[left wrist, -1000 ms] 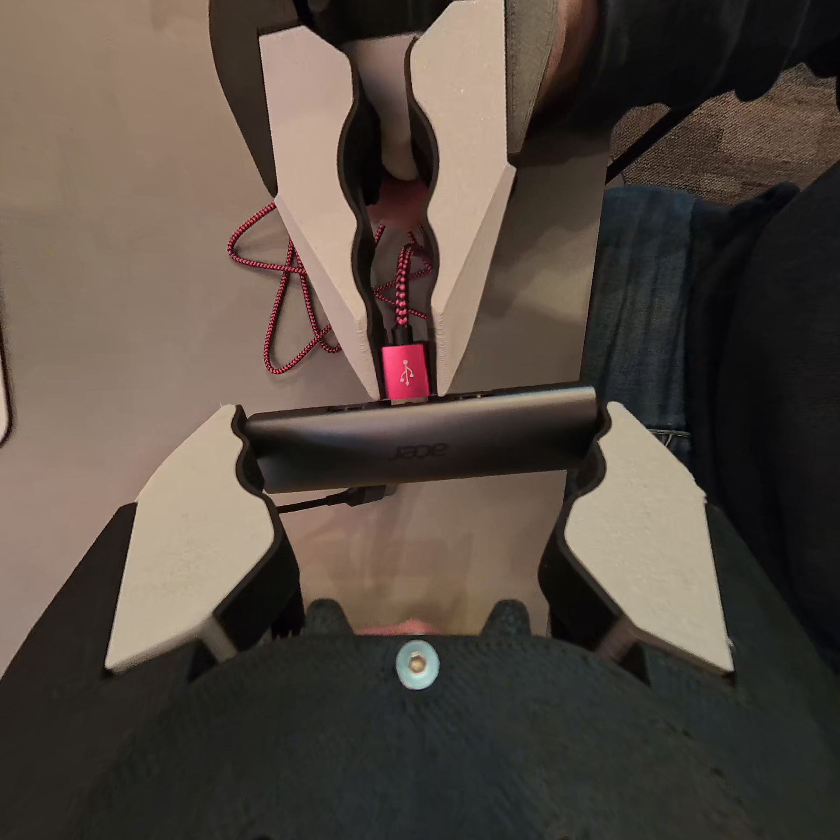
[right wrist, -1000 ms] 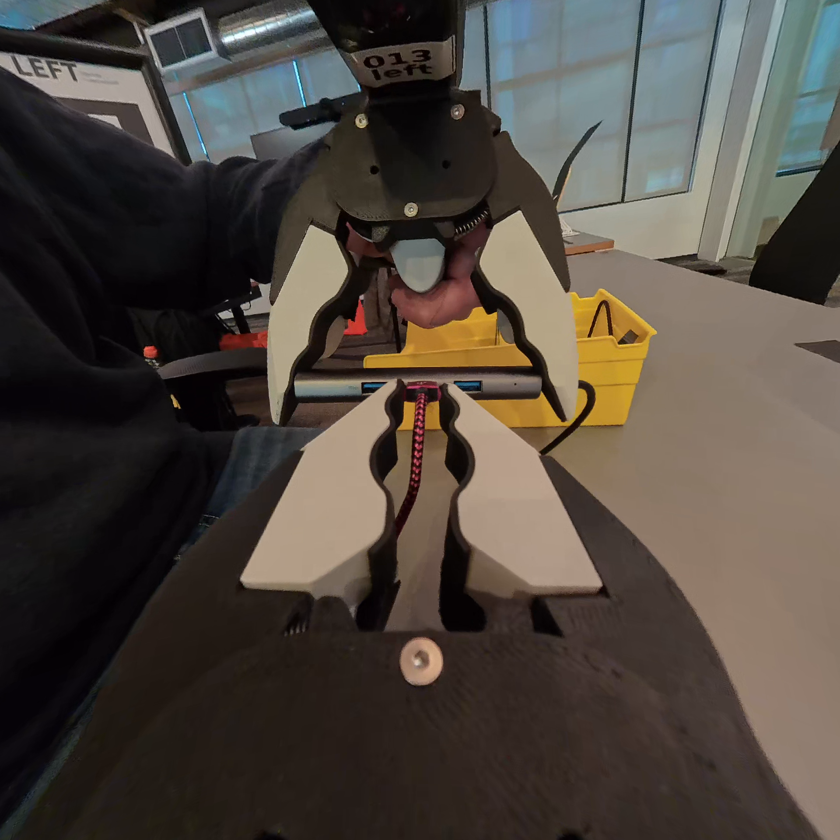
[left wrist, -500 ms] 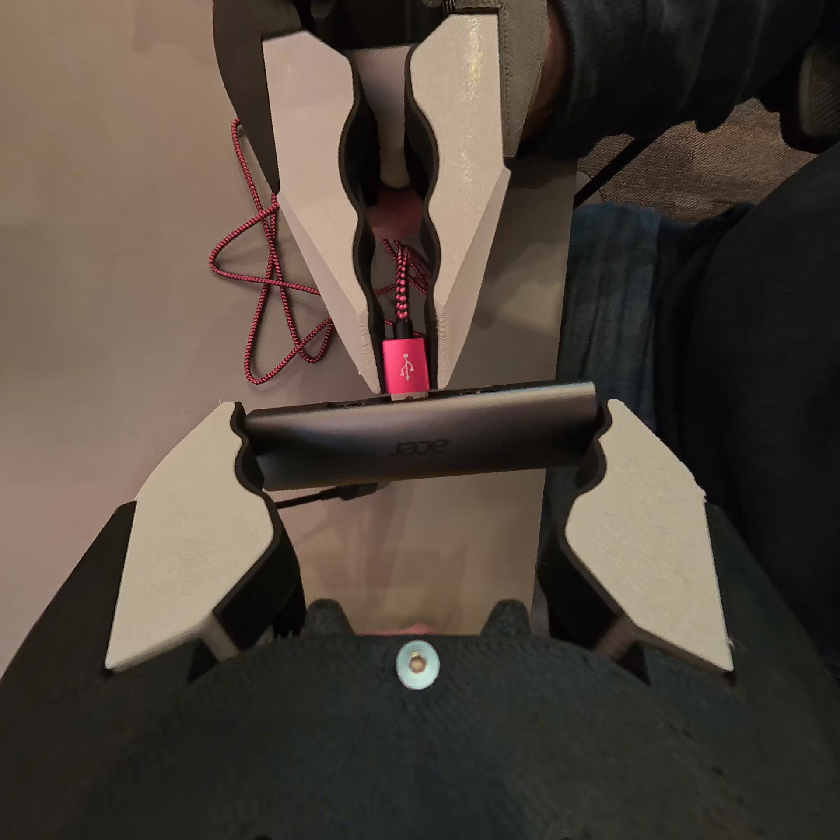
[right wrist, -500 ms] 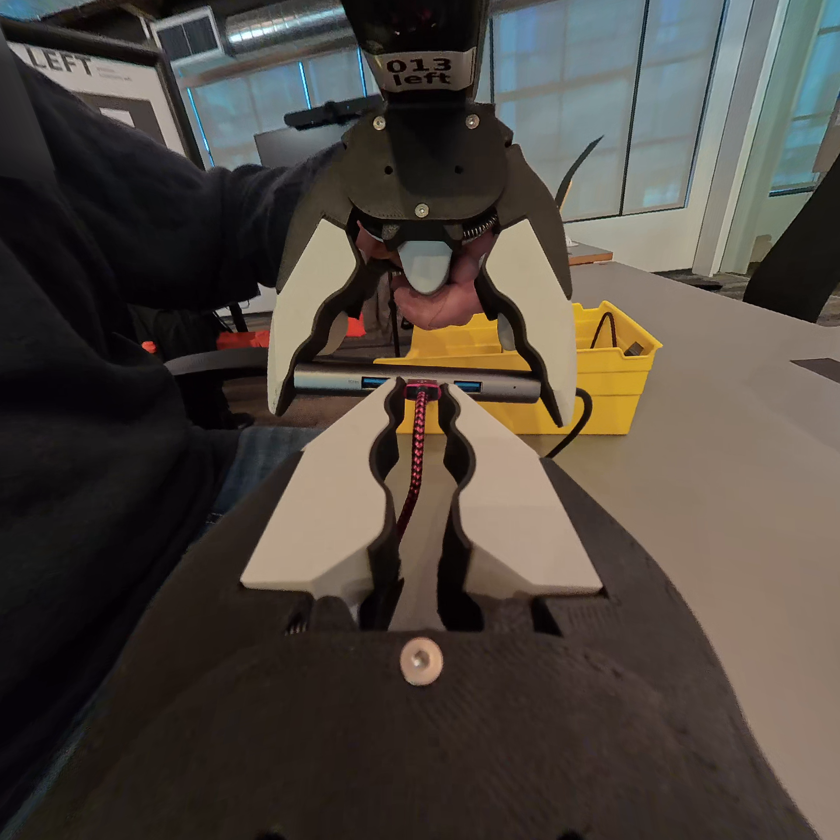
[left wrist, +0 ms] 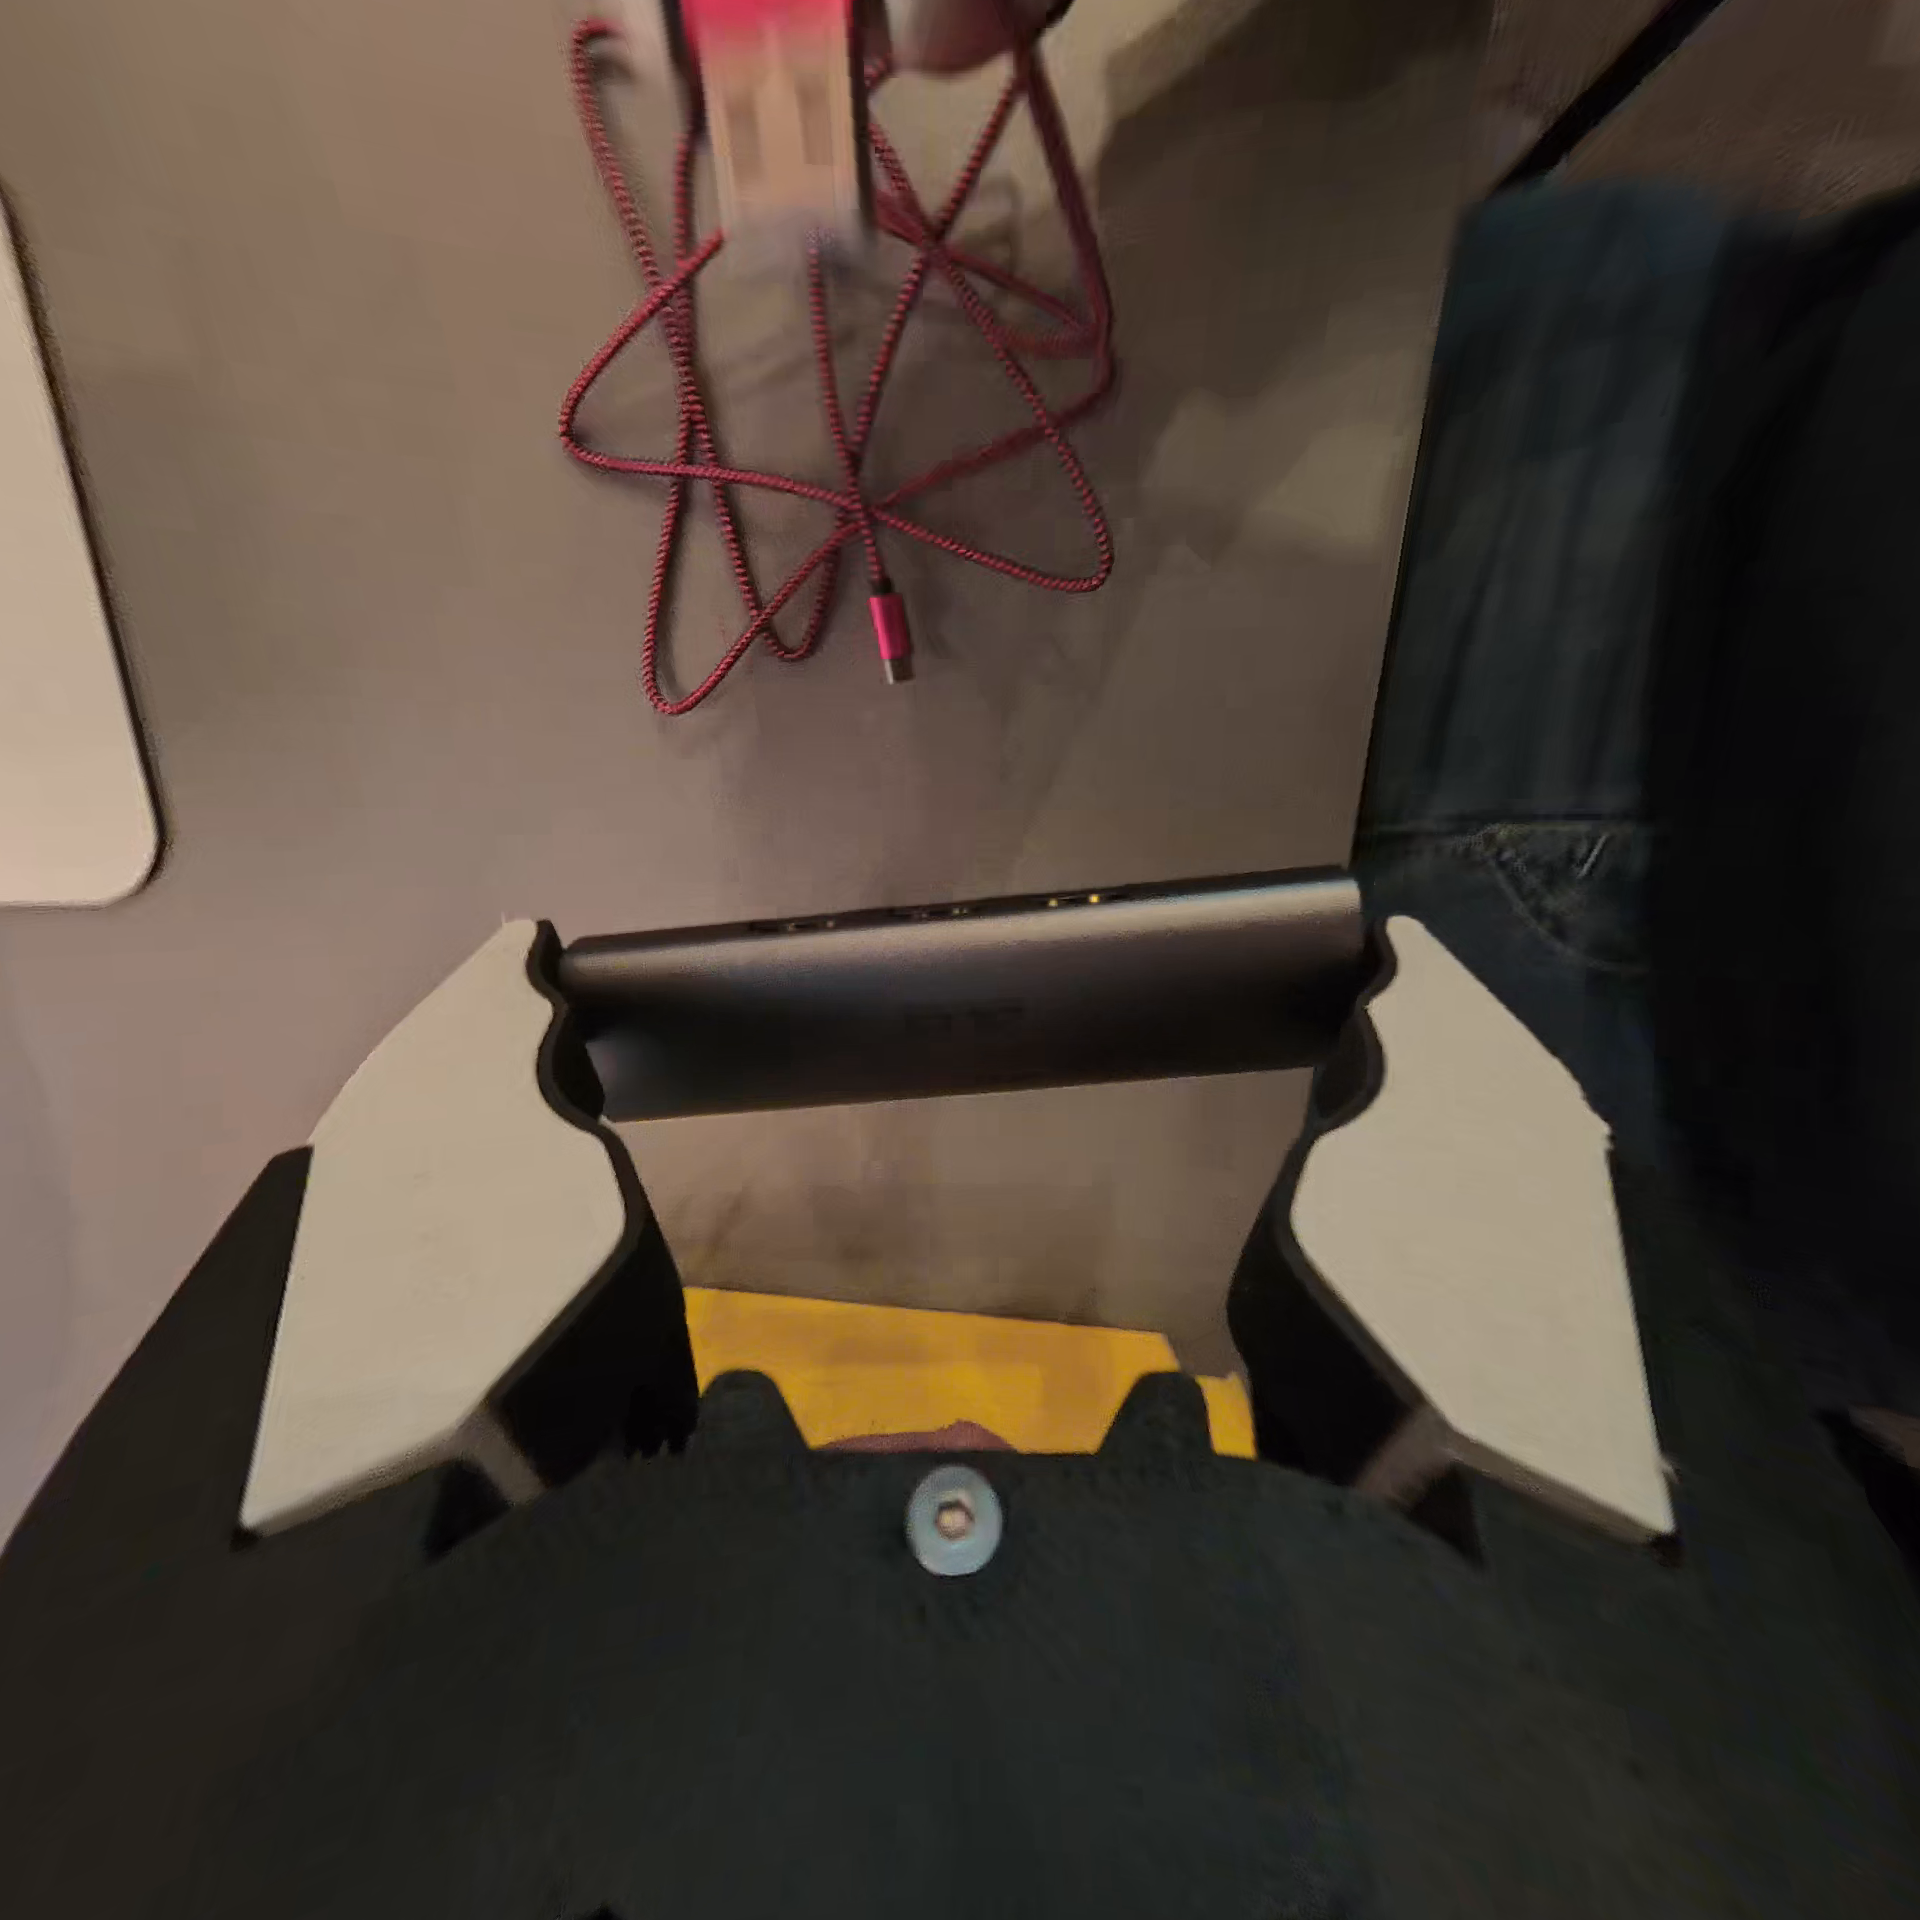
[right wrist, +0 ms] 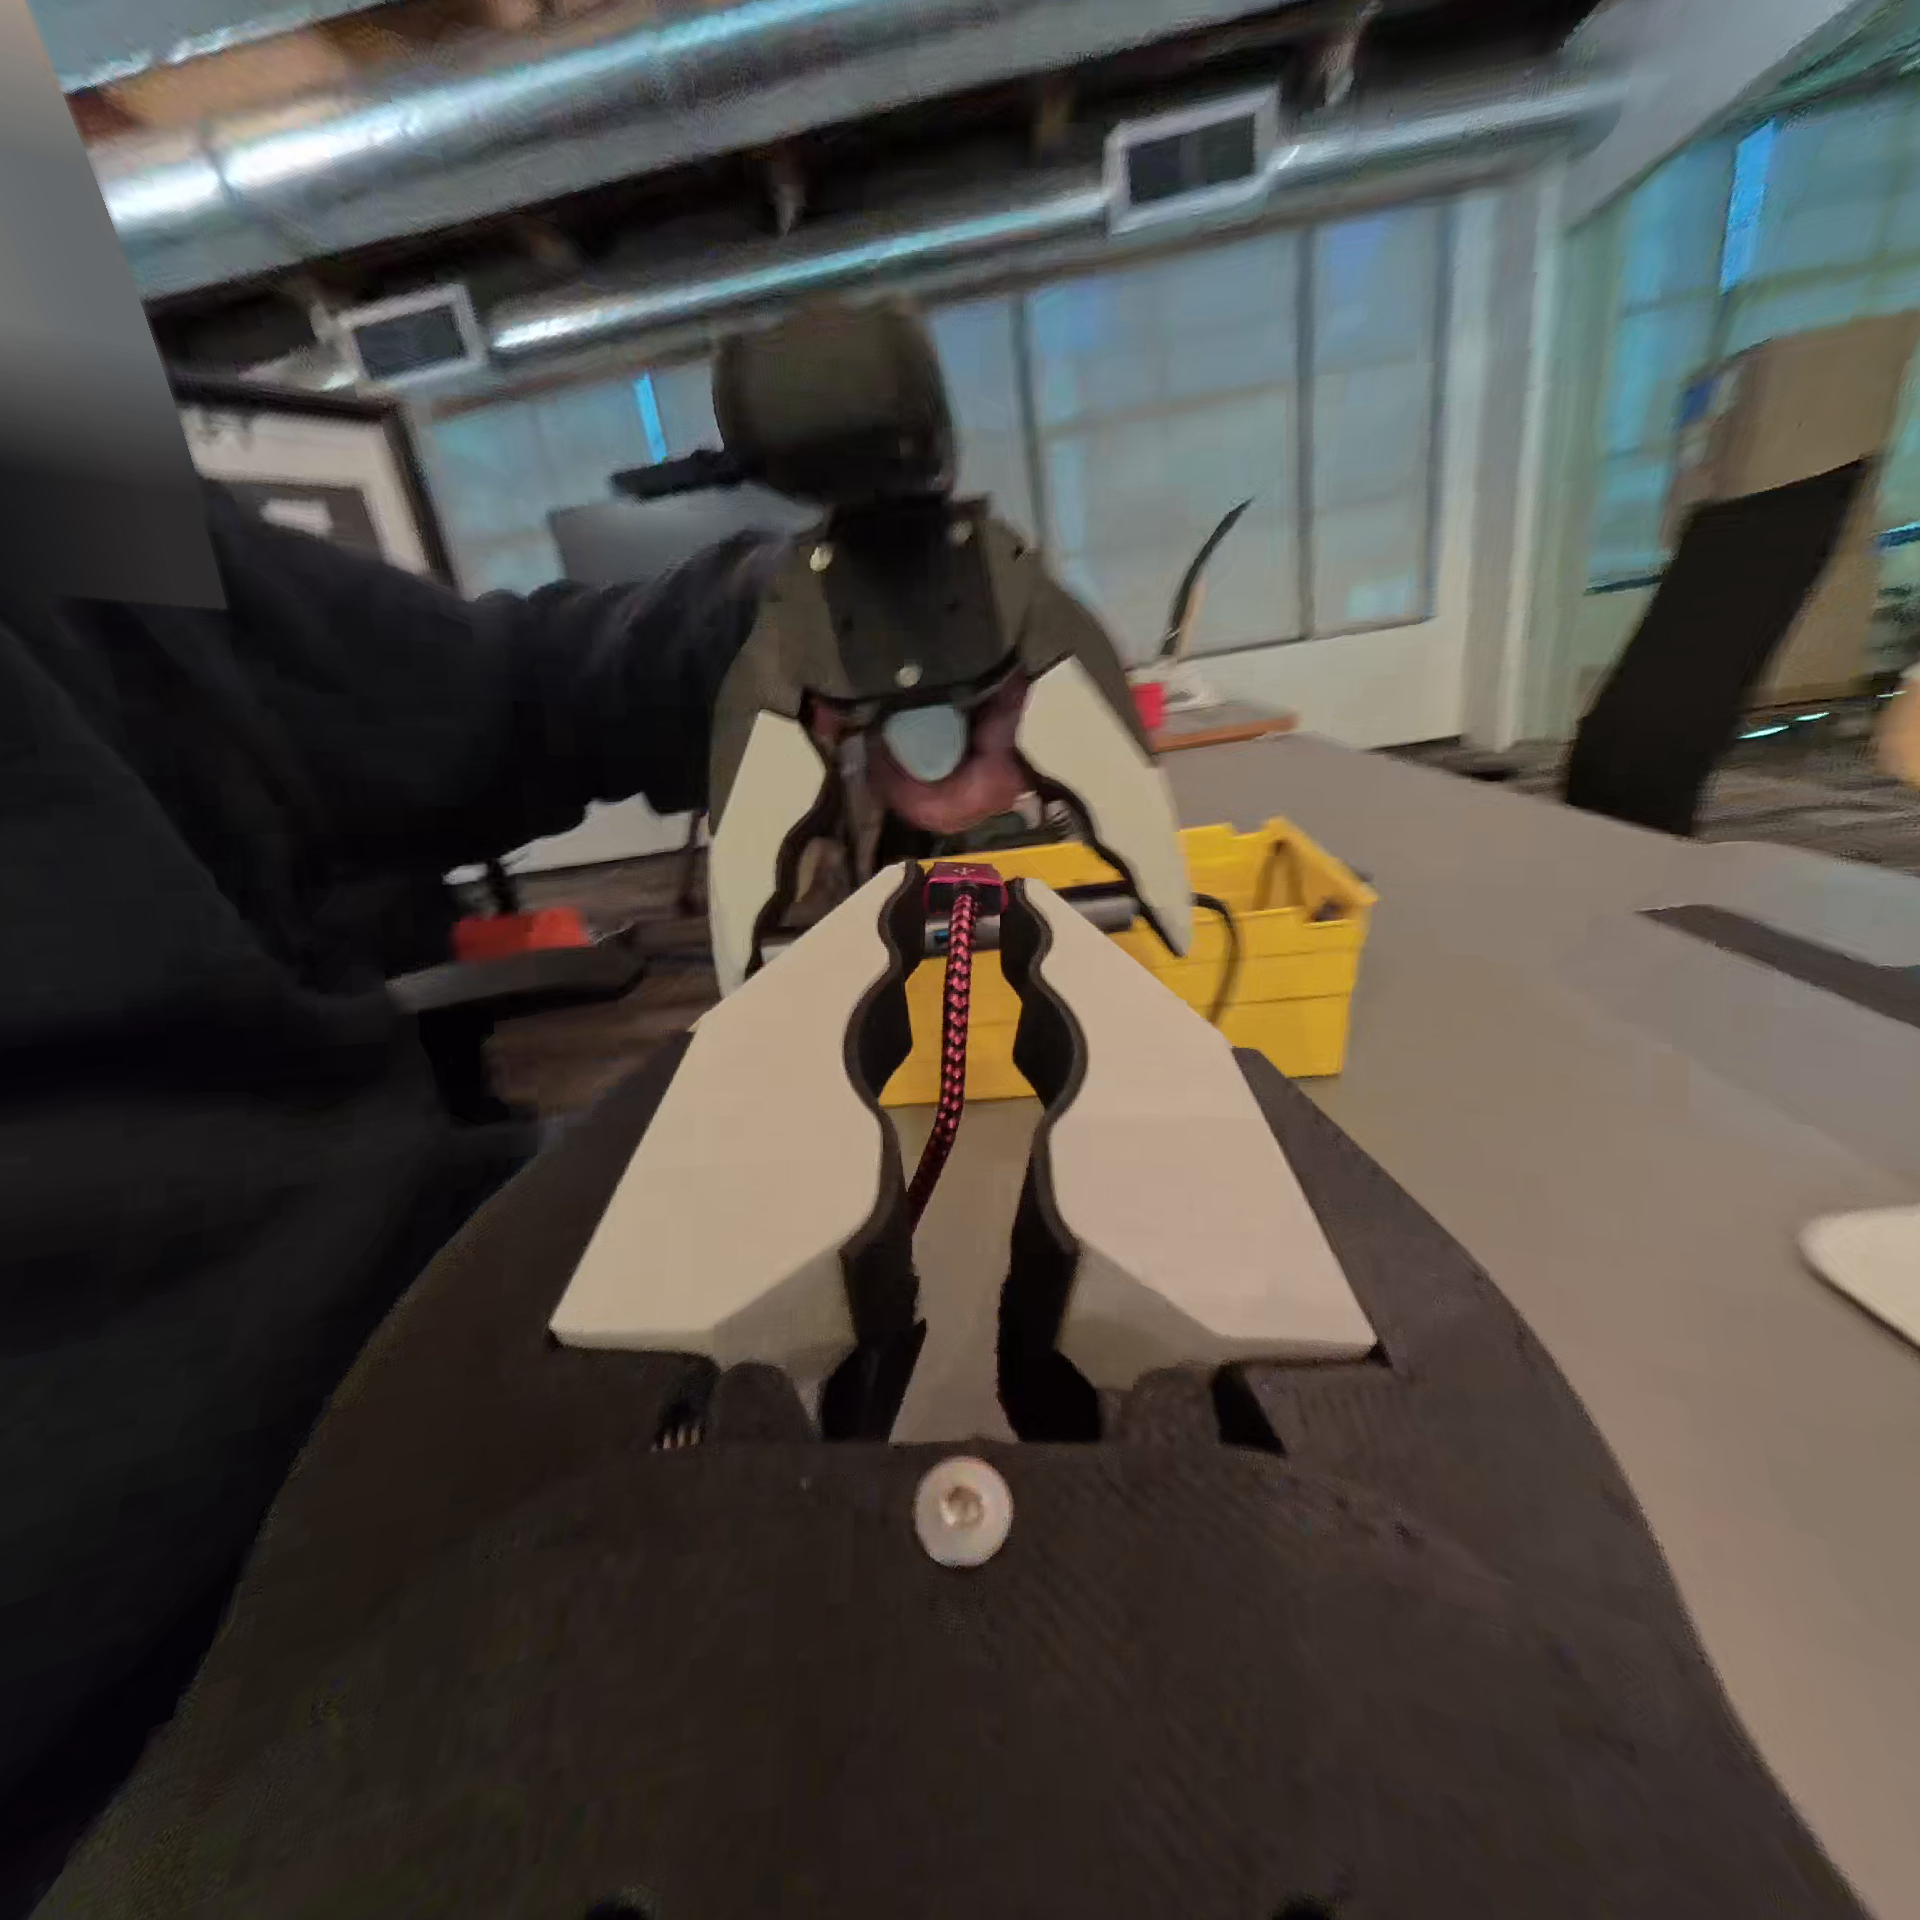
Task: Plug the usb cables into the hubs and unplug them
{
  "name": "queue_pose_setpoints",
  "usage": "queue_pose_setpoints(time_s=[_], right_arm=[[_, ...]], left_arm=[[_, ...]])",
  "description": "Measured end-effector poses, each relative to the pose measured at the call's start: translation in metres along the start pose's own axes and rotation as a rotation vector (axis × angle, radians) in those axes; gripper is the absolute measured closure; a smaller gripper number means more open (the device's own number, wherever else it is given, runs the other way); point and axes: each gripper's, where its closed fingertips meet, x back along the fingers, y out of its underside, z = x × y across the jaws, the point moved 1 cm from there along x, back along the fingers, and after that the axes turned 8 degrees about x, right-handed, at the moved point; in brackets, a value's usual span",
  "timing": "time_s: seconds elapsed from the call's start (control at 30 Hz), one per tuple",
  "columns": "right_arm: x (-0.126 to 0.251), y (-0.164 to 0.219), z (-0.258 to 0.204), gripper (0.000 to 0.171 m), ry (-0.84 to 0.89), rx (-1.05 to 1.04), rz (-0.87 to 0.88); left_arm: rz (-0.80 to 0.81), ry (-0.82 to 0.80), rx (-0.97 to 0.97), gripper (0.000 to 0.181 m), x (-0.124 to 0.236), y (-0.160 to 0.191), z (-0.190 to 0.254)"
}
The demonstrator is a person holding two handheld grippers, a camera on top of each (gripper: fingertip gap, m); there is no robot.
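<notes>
My left gripper [left wrist: 961, 987] is shut on the two ends of a dark grey USB hub [left wrist: 966, 997] and holds it crosswise above the grey table [left wrist: 312, 416]. The hub's ports face away and stand empty. My right gripper [right wrist: 961, 883] is shut on the pink USB plug [right wrist: 966, 881] of a red braided cable [right wrist: 951, 1039]. The plug is clear of the hub and shows blurred at the top of the left wrist view [left wrist: 774, 104]. The rest of the cable [left wrist: 831, 468] lies in loose loops on the table, its small end [left wrist: 891, 634] free.
A yellow bin [right wrist: 1288, 966] stands on the table behind the hub; it also shows in the left wrist view [left wrist: 935, 1361]. A white flat object [left wrist: 62, 623] lies at the left. The person's jeans [left wrist: 1538, 623] are beyond the table's right edge. About 10 cm separates my left fingertips from my right. My right tips are about 35 cm from the white flat object [left wrist: 62, 623], my left tips only 30 cm.
The pink plug has come out of the hub. The right gripper has drawn away with it, and the two grippers are now well apart. Both views are blurred by the motion.
</notes>
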Motion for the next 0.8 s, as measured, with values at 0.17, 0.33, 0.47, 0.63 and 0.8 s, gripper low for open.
queue_pose_setpoints(time_s=[0.17, 0.33, 0.47, 0.63, 0.8], right_arm=[[-0.011, 0.007, 0.005, 0.158, 0.096, 0.062, -0.106], [0.002, 0.025, 0.015, 0.158, 0.218, 0.05, -0.307], [0.027, 0.059, 0.029, 0.158, 0.387, 0.002, -0.516], [0.066, 0.108, 0.041, 0.135, 0.523, 0.02, -0.933], [0.074, 0.087, 0.04, 0.117, 0.55, 0.079, -0.958]], left_arm=[[0.03, -0.015, -0.023, 0.047, 0.013, -0.015, 0.008], [0.026, -0.033, 0.066, 0.047, 0.001, 0.005, 0.002], [0.037, -0.047, 0.111, 0.047, -0.013, 0.013, 0.003], [0.054, -0.043, 0.117, 0.047, -0.024, 0.016, 0.004], [0.092, -0.043, 0.109, 0.047, -0.021, 0.014, 0.006]])
